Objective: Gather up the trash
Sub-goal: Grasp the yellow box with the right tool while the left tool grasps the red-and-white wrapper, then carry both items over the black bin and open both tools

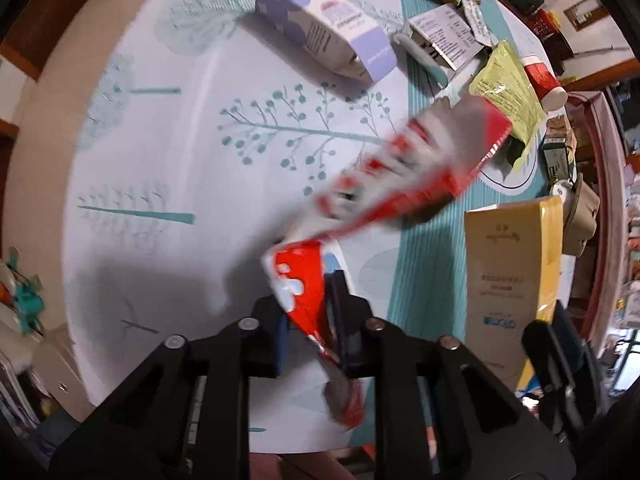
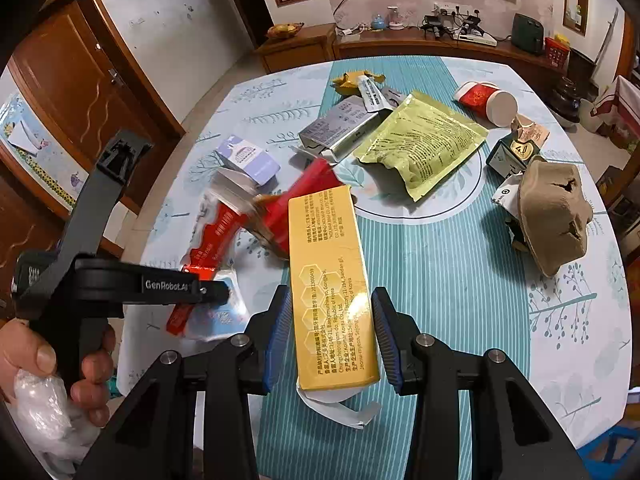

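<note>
- My left gripper (image 1: 308,320) has its jaws closed tight on the corner of a red and white wrapper (image 1: 400,176); the rest of the wrapper hangs blurred above the table (image 1: 160,152).
- My right gripper (image 2: 330,336) has its jaws at a middling width with a yellow box (image 2: 330,280) between them. The left pad looks to be touching the box; on the right side I see a small gap, so I cannot tell whether the grip is firm.
- In the right view, the left gripper (image 2: 218,292) sits just left of the yellow box, with the wrapper (image 2: 216,236) stretched past it.
- Other trash lies on the table (image 2: 440,280): a purple carton (image 1: 324,28), a grey box (image 2: 340,128), a green pouch (image 2: 424,144), a red paper cup (image 2: 486,102) on its side, and a brown cardboard tray (image 2: 554,212) near the right edge.
- The person's hand (image 2: 52,364) on the left gripper also holds a crumpled clear bag (image 2: 44,412).
</note>
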`<state>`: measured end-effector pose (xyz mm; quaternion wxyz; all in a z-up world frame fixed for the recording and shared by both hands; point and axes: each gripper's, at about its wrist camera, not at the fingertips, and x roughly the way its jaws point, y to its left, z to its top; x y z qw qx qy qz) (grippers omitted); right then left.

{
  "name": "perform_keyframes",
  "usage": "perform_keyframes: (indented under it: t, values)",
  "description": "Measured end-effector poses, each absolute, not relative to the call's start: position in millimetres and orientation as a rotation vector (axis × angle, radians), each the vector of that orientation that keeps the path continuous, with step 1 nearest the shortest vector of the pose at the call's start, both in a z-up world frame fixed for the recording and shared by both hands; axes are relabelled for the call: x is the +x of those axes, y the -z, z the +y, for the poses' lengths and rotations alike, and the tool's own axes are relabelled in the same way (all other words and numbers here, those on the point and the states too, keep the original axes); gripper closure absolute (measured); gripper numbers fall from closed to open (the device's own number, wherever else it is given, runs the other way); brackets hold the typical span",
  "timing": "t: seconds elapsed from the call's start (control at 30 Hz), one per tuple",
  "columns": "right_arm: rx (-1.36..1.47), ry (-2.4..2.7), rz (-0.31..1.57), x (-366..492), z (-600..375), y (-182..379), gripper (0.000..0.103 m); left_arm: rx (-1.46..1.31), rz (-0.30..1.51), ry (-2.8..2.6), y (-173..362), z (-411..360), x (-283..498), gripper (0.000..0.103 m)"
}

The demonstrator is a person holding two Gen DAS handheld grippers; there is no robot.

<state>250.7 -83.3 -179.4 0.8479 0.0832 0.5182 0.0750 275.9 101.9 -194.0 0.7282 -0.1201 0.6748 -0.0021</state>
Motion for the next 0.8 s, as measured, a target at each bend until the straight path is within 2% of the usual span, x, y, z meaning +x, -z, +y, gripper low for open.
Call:
perform_keyframes:
  t: [0.17, 0.37, 0.8]
  values:
    - [0.187, -0.172, 1.061, 243.4, -83.7, 165.5, 0.063, -0.223, 1.383, 0.018, 161.7, 97.8, 260.6, 0.097]
    - [0.171, -0.19, 1.004, 225.2, -83.5, 136.7, 0.063, -0.182, 1.255, 0.016, 116.1, 94.1, 235.7, 0.097]
    - [0.143, -0.216, 0.906, 136.5, -97.1, 69.8, 0.063, -0.11, 1.041, 0.002, 16.1, 83.9, 127.8, 0.097]
